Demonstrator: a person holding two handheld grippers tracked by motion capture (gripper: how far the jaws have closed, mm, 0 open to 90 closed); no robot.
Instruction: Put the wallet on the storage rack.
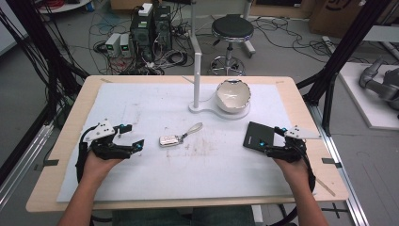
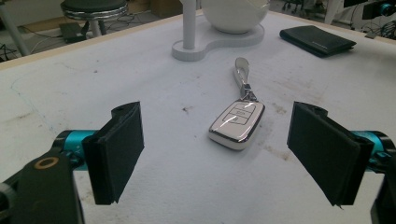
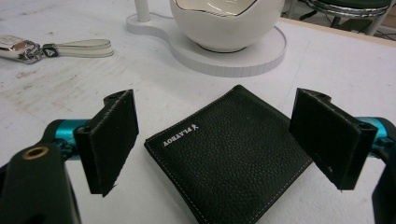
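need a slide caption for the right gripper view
Open right tool poised over a black wallet, white bowl behind.

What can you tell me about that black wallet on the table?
The wallet is black, grainy leather by its look, with pale stitching along its edges and small white lettering near one corner. It lies closed and flat on the white table cover, turned at an angle, just in front of the open right gripper. Nothing but the cover touches it.

Silver car key [image 2: 236, 124] lying flat, black wallet [image 3: 233, 151] closed
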